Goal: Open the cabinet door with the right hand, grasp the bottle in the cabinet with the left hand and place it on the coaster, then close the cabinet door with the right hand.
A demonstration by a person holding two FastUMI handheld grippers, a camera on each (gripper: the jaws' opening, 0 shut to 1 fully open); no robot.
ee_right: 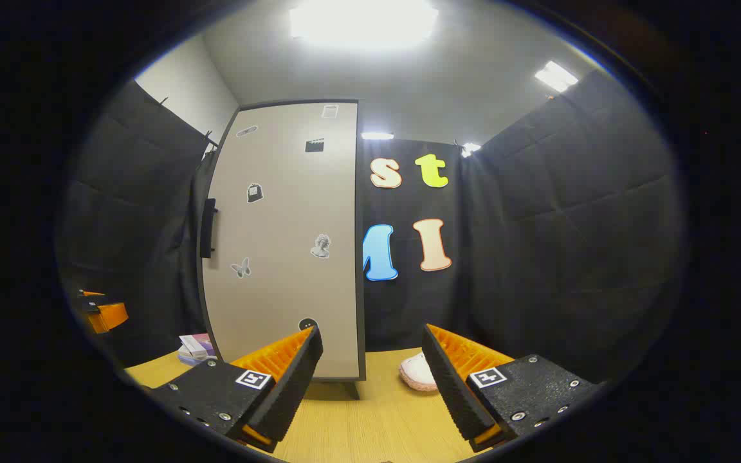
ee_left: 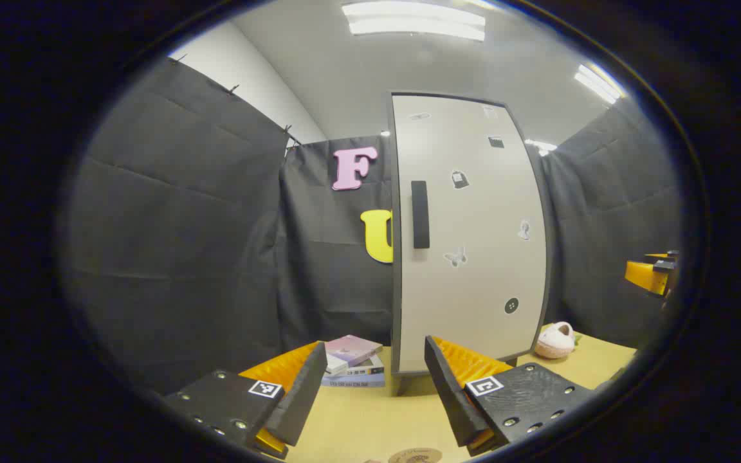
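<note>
Left gripper view: left gripper (ee_left: 370, 392) spread apart, empty, hovering over table (ee_left: 357, 424); cabinet door (ee_left: 467, 231) shut, handle (ee_left: 420, 214) untouched; coaster (ee_left: 414, 456) at bottom edge.
Right gripper view: right gripper (ee_right: 370, 386) spread apart, empty, well short of door. Bottle presumably inside, unseen. Nothing done yet.

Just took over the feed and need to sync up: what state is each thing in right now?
cabinet door: closed
door handle: untouched
left gripper: open, empty
right gripper: open, empty, short of the door
coaster: bare
books: stacked on the table
</note>
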